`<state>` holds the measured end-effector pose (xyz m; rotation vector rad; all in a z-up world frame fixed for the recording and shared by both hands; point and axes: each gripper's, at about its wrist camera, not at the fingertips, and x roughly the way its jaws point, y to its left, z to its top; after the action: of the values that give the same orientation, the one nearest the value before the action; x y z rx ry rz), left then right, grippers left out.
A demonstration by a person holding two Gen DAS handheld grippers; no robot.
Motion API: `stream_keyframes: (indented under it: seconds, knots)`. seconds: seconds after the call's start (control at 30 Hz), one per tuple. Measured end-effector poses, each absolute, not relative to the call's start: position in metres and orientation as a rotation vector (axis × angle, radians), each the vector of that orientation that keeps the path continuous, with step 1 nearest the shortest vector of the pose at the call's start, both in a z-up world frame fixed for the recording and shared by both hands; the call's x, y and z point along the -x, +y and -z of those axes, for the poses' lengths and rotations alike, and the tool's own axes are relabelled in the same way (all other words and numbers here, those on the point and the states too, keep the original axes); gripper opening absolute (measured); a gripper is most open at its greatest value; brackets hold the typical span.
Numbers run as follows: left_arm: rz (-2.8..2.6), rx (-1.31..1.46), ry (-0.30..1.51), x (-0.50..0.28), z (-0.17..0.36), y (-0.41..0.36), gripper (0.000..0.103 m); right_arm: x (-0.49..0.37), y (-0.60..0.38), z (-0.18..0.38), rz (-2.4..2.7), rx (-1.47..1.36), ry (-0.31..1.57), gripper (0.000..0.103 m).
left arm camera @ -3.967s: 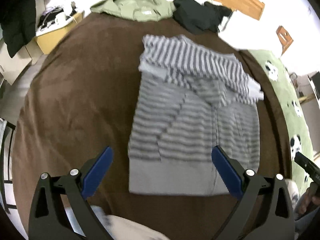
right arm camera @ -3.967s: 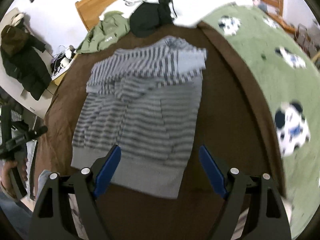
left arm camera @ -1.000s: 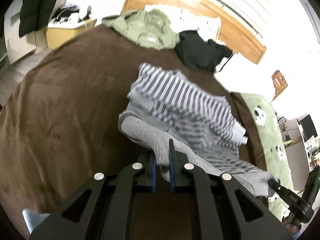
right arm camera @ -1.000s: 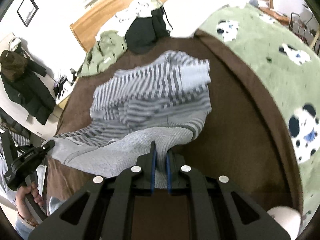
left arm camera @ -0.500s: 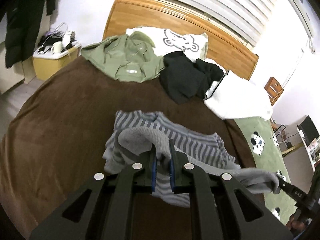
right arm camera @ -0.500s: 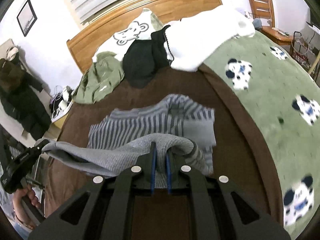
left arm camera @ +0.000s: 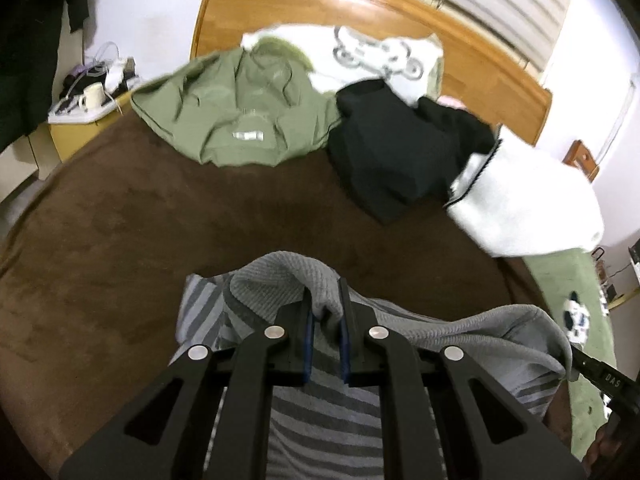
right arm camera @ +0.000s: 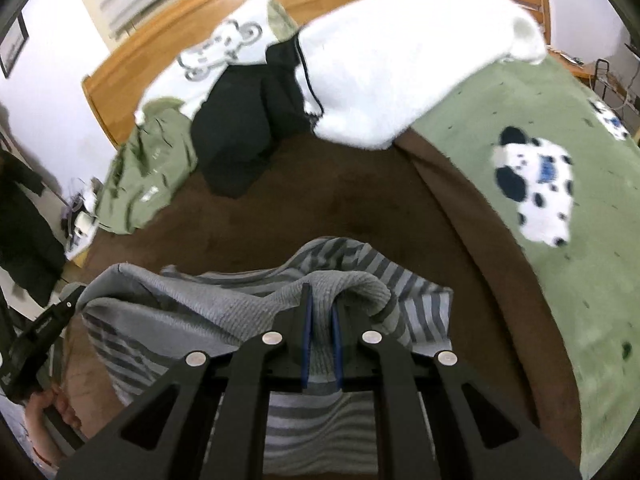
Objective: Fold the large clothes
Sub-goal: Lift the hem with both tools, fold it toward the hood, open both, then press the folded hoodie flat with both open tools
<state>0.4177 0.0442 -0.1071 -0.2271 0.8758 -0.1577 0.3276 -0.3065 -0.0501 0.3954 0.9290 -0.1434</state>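
The striped sweater [left arm camera: 320, 432] lies on the brown blanket [left arm camera: 160, 220], right under and in front of both tongs. It has grey and dark stripes, and its edge is a plain grey band [left arm camera: 280, 280]. That band is lifted up off the rest of the sweater.

The left tongs [left arm camera: 325, 304] are pinched tight on one end of the grey band, with the cloth bunched between the blue pads. The right tongs [right arm camera: 320, 304] are pinched tight on the other end in the same way. The band hangs in a loose line between the two tongs.

Past the tips of the tongs the brown blanket is bare for a stretch. Farther ahead lie a green jacket [left arm camera: 236, 108], a black top [left arm camera: 392, 152] and a white fluffy thing [left arm camera: 528, 204], all near the wooden headboard [left arm camera: 480, 56]. A pillow with a bear drawing [right arm camera: 224, 52] leans there too. To the right of the right tongs is a green cover with spotted dogs [right arm camera: 536, 184].
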Motion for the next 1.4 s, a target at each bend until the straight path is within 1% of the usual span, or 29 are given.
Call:
stream_keyframes:
  seconds: [0.2, 0.27, 0.4, 0.6, 0.67, 0.7, 0.73, 0.77, 0.8, 0.83, 0.87, 0.9, 0.93, 1.0, 1.07, 1.13, 1.2, 1.4]
  knots:
    - [0.143, 0.188, 0.982, -0.454, 0.163, 0.035, 0.014, -0.366, -0.312, 0.093, 0.155, -0.365, 1.009, 0.009]
    - [0.14, 0.184, 1.0, -0.459, 0.174, 0.033, 0.014, -0.374, -0.315, 0.105, 0.155, -0.364, 1.031, 0.009]
    - [0.142, 0.178, 1.016, -0.464, 0.186, 0.032, 0.015, -0.379, -0.316, 0.118, 0.153, -0.358, 1.059, 0.01]
    - [0.157, 0.209, 1.037, -0.468, 0.191, 0.036, 0.019, -0.377, -0.319, 0.123, 0.142, -0.37, 1.064, 0.01]
    - [0.177, 0.217, 1.047, -0.47, 0.191, 0.037, 0.024, -0.377, -0.321, 0.122, 0.145, -0.388, 1.058, 0.011]
    - [0.202, 0.231, 1.055, -0.471, 0.19, 0.038, 0.027, -0.377, -0.322, 0.121, 0.146, -0.396, 1.053, 0.012]
    - [0.217, 0.238, 1.058, -0.472, 0.189, 0.039, 0.035, -0.377, -0.322, 0.119, 0.147, -0.399, 1.052, 0.013]
    - [0.225, 0.237, 1.054, -0.471, 0.185, 0.039, 0.052, -0.376, -0.322, 0.117, 0.142, -0.399, 1.049, 0.015]
    - [0.22, 0.222, 1.04, -0.469, 0.179, 0.041, 0.063, -0.376, -0.323, 0.115, 0.139, -0.4, 1.047, 0.018]
    - [0.2, 0.2, 1.022, -0.467, 0.173, 0.043, 0.085, -0.374, -0.323, 0.111, 0.139, -0.402, 1.04, 0.023]
    - [0.173, 0.181, 1.001, -0.464, 0.167, 0.045, 0.095, -0.373, -0.325, 0.108, 0.138, -0.402, 1.034, 0.029]
    - [0.157, 0.168, 0.969, -0.46, 0.157, 0.049, 0.096, -0.37, -0.327, 0.1, 0.154, -0.386, 1.012, 0.051]
    - [0.162, 0.172, 0.958, -0.458, 0.152, 0.052, 0.096, -0.367, -0.328, 0.093, 0.174, -0.364, 0.983, 0.063]
    - [0.187, 0.187, 0.965, -0.455, 0.143, 0.057, 0.096, -0.357, -0.334, 0.073, 0.2, -0.322, 0.921, 0.063]
    - [0.185, 0.177, 0.988, -0.451, 0.139, 0.055, 0.096, -0.352, -0.339, 0.065, 0.198, -0.323, 0.914, 0.063]
    - [0.198, 0.166, 1.018, -0.445, 0.141, 0.049, 0.096, -0.346, -0.339, 0.062, 0.19, -0.327, 0.921, 0.07]
    - [0.205, 0.141, 1.041, -0.438, 0.146, 0.04, 0.096, -0.341, -0.333, 0.063, 0.187, -0.317, 0.94, 0.072]
    - [0.246, 0.05, 1.079, -0.418, 0.169, -0.002, 0.096, -0.335, -0.291, 0.092, 0.128, -0.228, 1.028, 0.072]
